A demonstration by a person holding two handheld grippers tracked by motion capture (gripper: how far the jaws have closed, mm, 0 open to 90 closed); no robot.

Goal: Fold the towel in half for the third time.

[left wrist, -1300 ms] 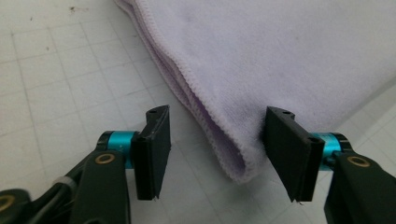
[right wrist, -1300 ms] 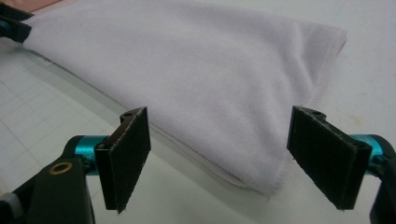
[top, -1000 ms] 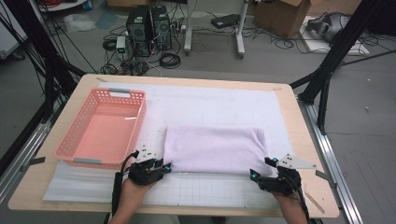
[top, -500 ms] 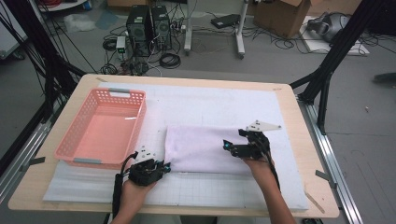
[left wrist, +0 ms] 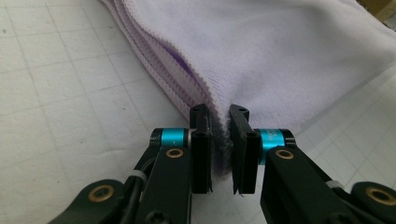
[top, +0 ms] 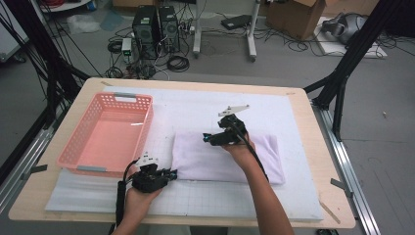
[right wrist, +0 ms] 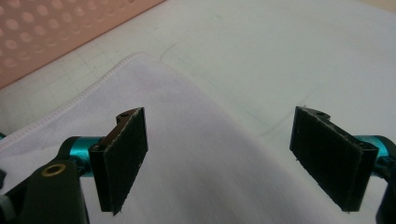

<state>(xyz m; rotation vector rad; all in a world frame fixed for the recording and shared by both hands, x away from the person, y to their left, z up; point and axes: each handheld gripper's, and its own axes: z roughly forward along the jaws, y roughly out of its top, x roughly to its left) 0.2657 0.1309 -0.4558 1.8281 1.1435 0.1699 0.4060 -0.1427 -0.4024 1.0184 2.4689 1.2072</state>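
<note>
Folded lilac towel [top: 227, 156] lies on the white mat [top: 274, 196] in the middle of the counter [top: 313, 105], long axis running 3 to 9 o'clock in the high view, pink basket [top: 105, 132] well apart at its 9 o'clock. Left gripper [top: 169, 174] sits at the towel's 7 o'clock corner; its jaws have just been closing, and the left gripper view shows them narrow, with the stacked hem [left wrist: 219, 135] pinched between the pads. Right gripper [top: 210, 138] hovers over the towel's far edge, near the 11 o'clock stretch, jaws pointing toward 9 o'clock; in the right gripper view [right wrist: 217, 158] they stand wide apart with nothing held, cloth below and the far-left corner [right wrist: 140, 58] ahead at about 11 o'clock from the jaws. Judgement: the work is a fold or a lift of the towel by its short left side. The relation that matters: the free far-left corner lies toward 9 o'clock from the right gripper, along the towel's long axis, and the right hand is the nearer one to it, since the left is already committed at the near corner.
</note>
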